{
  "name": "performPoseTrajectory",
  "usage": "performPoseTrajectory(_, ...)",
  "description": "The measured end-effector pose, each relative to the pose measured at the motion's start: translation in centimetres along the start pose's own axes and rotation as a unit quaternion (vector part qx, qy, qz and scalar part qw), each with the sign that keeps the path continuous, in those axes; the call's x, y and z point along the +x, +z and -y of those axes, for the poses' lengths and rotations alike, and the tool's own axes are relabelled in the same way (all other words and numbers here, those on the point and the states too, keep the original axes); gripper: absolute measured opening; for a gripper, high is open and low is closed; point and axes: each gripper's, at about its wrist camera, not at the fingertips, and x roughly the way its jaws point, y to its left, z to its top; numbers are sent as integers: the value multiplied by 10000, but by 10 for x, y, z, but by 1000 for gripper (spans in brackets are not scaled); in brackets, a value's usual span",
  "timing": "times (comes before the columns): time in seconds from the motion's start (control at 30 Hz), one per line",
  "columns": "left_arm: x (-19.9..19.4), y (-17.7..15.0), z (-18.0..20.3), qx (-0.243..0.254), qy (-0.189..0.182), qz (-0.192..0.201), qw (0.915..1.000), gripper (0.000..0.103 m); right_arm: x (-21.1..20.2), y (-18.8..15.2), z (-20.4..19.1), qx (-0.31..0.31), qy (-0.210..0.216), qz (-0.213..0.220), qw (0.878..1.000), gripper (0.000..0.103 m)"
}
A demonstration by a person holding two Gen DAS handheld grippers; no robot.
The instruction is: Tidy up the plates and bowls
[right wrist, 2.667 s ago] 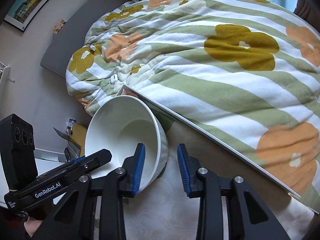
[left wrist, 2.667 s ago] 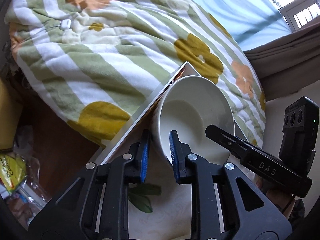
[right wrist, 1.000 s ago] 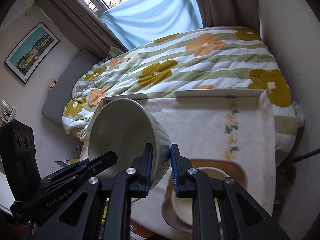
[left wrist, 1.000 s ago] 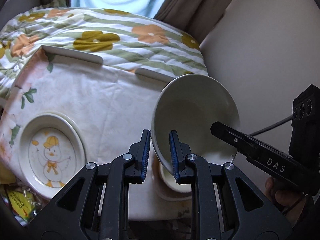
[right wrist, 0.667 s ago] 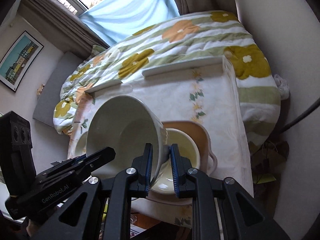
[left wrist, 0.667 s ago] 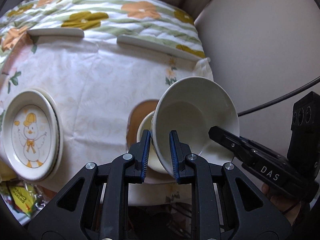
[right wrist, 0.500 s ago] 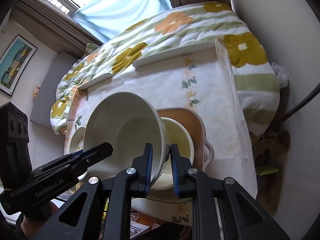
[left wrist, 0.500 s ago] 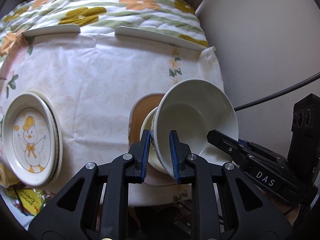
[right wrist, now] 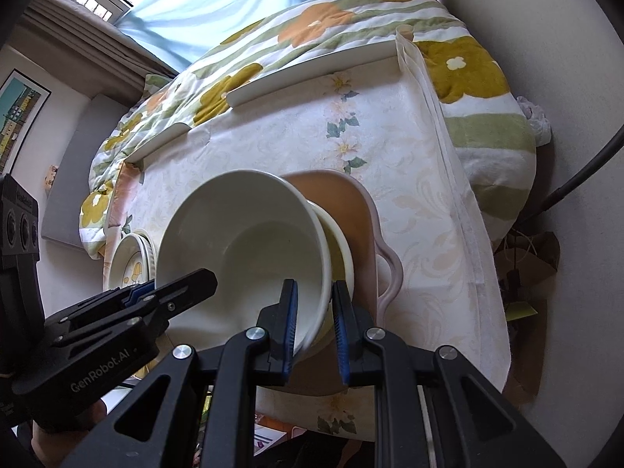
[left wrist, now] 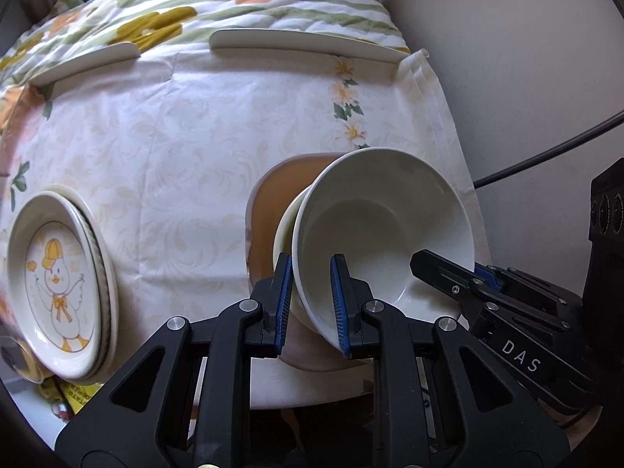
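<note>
- The left gripper point(left wrist: 311, 299) has its blue-padded fingers closed onto the rim of a large white bowl point(left wrist: 384, 230), one pad inside the bowl and one outside, at about 7 o'clock on the rim in the left wrist view.
- The right gripper point(right wrist: 314, 325) is clamped on the same bowl point(right wrist: 249, 249) at the opposite side of the rim, at about 5 o'clock in the right wrist view, again with one pad inside and one outside.
- The bowl is tilted, its mouth turned toward both cameras, and it sits over a smaller cream bowl point(right wrist: 340, 251) whose rim shows just behind it; whether the two touch cannot be told.
- The cream bowl point(left wrist: 284, 230) rests on a tan tray point(right wrist: 331, 191) with a pale pink rim and a side handle, which lies on the bench point(left wrist: 187, 144), covered with a flowered white cloth.
- At 9 o'clock of the tray point(left wrist: 273, 195) in the left wrist view, near the bench edge, lies a stack of plates point(left wrist: 58, 284); the top one carries a duck in a yellow cap.
- In the right wrist view the same stack point(right wrist: 130, 261) peeks out at 9 o'clock of the large bowl.
- Beyond the bench at 12 o'clock lies a bed with a striped flowered quilt point(right wrist: 351, 19), under a window with a blue curtain point(right wrist: 202, 4).
</note>
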Motion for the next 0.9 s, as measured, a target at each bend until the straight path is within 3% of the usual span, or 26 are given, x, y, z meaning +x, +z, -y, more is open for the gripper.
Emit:
performPoseTrajectory(0.43, 5, -3, 14, 394, 513, 23, 9979, 17, 1, -1, -2, -36, -41, 14, 10000, 16)
performPoseTrajectory(0.9, 12, -7, 19, 497, 657, -18, 9966, 17, -2, -2, 0, -83, -131, 59, 9999, 17)
